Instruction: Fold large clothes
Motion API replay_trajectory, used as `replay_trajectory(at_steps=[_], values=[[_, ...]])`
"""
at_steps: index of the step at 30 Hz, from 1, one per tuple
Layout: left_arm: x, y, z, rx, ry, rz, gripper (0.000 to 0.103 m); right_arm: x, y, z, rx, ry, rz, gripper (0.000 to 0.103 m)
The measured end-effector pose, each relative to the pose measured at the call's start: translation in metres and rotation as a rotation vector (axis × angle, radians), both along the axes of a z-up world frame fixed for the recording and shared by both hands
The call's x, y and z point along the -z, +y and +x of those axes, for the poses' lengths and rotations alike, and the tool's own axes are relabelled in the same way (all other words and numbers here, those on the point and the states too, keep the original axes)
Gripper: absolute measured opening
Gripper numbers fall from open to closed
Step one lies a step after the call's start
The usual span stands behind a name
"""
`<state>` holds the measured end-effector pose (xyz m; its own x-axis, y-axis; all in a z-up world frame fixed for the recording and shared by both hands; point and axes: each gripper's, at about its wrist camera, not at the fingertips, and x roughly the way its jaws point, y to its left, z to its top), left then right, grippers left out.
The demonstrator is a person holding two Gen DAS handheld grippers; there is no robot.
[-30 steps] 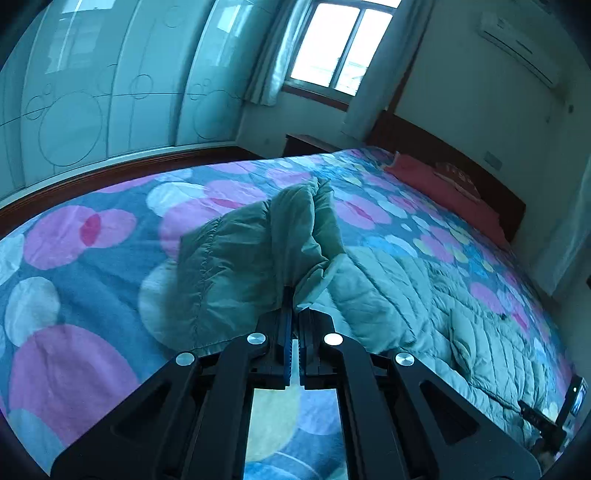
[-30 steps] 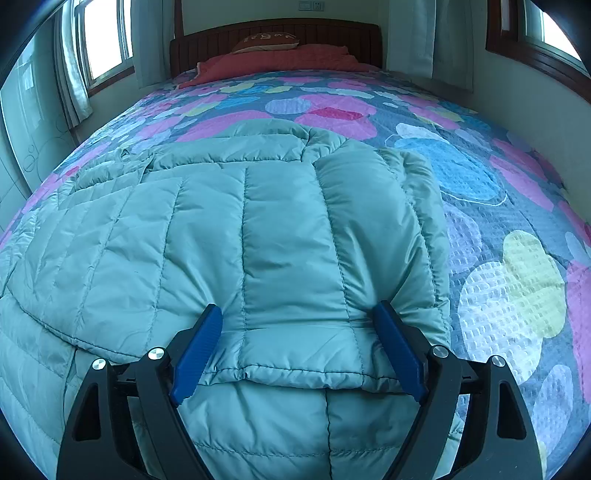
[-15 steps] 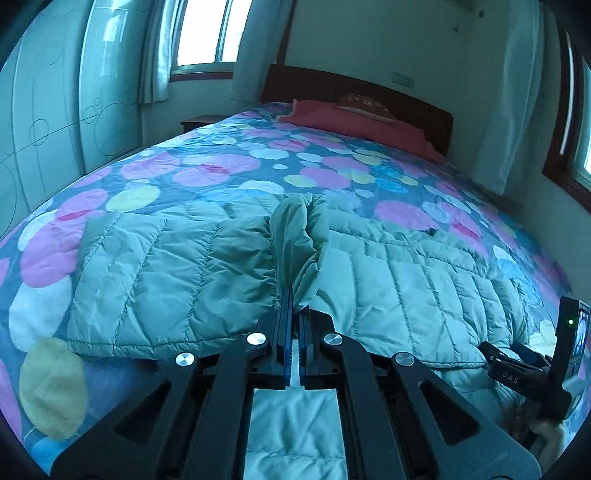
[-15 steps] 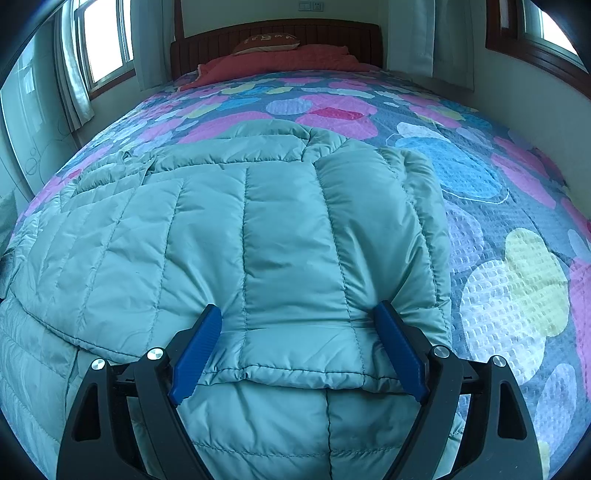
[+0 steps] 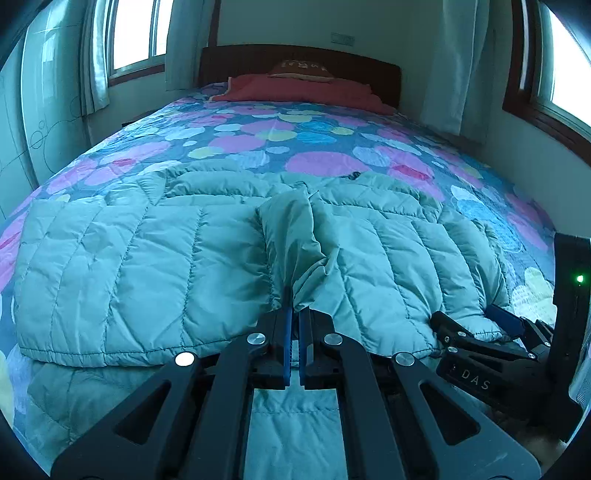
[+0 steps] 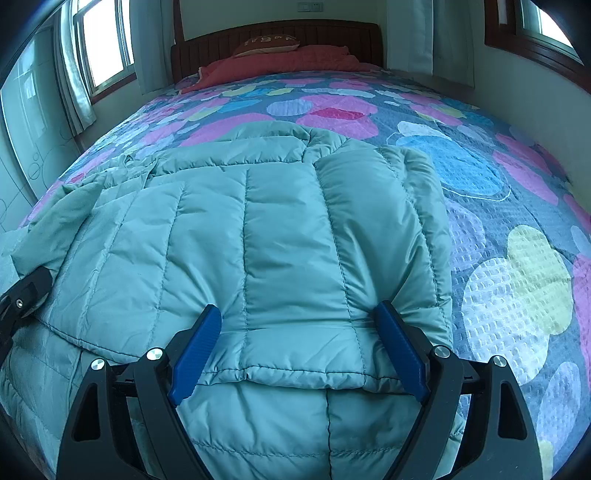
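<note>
A large pale green quilted puffer jacket (image 5: 147, 266) lies spread on the bed; it also fills the right wrist view (image 6: 280, 243). My left gripper (image 5: 294, 299) is shut on a bunched fold of the jacket (image 5: 291, 229), which stands up from its fingers over the jacket's middle. My right gripper (image 6: 297, 343) is open, its blue pads (image 6: 195, 343) resting on either side of a folded panel near the jacket's near edge. The right gripper also shows at the lower right of the left wrist view (image 5: 495, 343). The left gripper's black body shows at the left edge of the right wrist view (image 6: 22, 295).
The bed has a blue cover with pink, yellow and blue circles (image 6: 517, 288). A red blanket and pillow (image 5: 303, 88) lie by the dark wooden headboard (image 6: 280, 33). Windows with curtains flank the bed; a wardrobe (image 5: 33, 122) stands on the left.
My left gripper has swung from the bed's left side to face the headboard, carrying the pinched fold across over the jacket's middle. The right gripper has stayed still and open.
</note>
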<state>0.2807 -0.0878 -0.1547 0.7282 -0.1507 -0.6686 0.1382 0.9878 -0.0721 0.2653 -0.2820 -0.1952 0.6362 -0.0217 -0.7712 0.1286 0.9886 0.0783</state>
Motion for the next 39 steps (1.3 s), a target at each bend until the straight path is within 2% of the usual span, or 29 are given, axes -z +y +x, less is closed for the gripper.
replay_trajectory(at_steps=[4, 6, 7, 8, 10, 15, 19, 23, 28, 31, 39], values=[[0.011, -0.011, 0.003, 0.032, 0.040, 0.015, 0.004, 0.000, -0.001, 0.000, 0.000, -0.001, 0.008, 0.084], [0.010, -0.010, 0.002, 0.033, 0.045, 0.004, 0.013, 0.000, -0.001, 0.000, 0.000, -0.002, 0.010, 0.085], [0.008, -0.008, -0.001, 0.036, 0.043, -0.006, 0.022, 0.000, -0.001, 0.000, 0.000, -0.002, 0.009, 0.085], [0.006, -0.007, -0.004, 0.038, 0.038, -0.014, 0.035, 0.000, -0.001, 0.000, 0.000, -0.001, 0.008, 0.085], [0.000, -0.003, -0.012, 0.036, 0.025, -0.015, 0.047, 0.000, -0.001, 0.000, -0.001, 0.000, 0.006, 0.085], [-0.009, 0.020, -0.032, 0.011, 0.031, -0.033, 0.049, -0.001, -0.001, 0.000, -0.003, 0.006, 0.002, 0.084], [-0.016, 0.061, -0.052, -0.067, 0.039, -0.052, 0.049, -0.006, 0.001, -0.003, 0.005, 0.013, -0.009, 0.084], [-0.022, 0.110, -0.068, -0.166, 0.026, -0.049, 0.050, -0.024, 0.010, -0.010, -0.003, -0.007, 0.027, 0.084], [-0.027, 0.172, -0.079, -0.299, 0.000, -0.005, 0.051, -0.049, 0.041, -0.010, -0.066, -0.040, 0.056, 0.084], [-0.025, 0.205, -0.082, -0.367, 0.006, -0.013, 0.051, -0.059, 0.064, -0.006, -0.107, -0.050, 0.067, 0.084], [-0.011, 0.249, -0.072, -0.442, 0.036, -0.012, 0.051, -0.053, 0.121, 0.013, -0.197, -0.017, 0.082, 0.084]])
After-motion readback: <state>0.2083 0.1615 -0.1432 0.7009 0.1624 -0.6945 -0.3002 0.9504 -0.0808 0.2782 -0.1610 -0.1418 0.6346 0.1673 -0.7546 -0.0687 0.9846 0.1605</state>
